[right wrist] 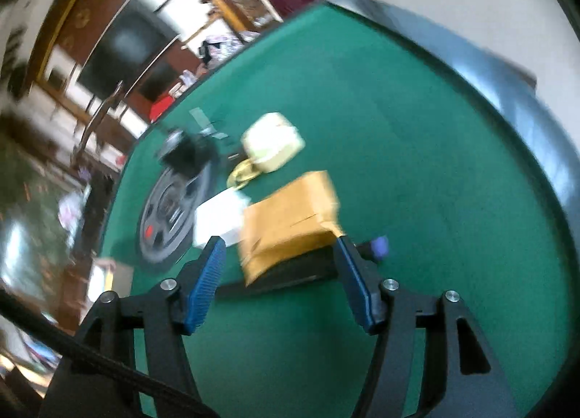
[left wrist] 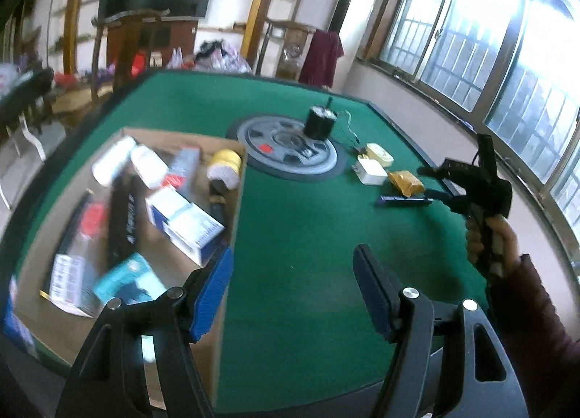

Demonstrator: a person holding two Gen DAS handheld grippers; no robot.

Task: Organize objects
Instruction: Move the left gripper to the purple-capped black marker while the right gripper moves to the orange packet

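- Right gripper (right wrist: 279, 284): jaws apart, nothing clasped, brown packet (right wrist: 290, 222) just ahead at 12 o'clock.
- Left gripper (left wrist: 291, 295): released, empty, cardboard box (left wrist: 203, 142) at 10 o'clock.
- Best squared over the packet before clenching, clear of the dark bar (right wrist: 282, 275) beneath.
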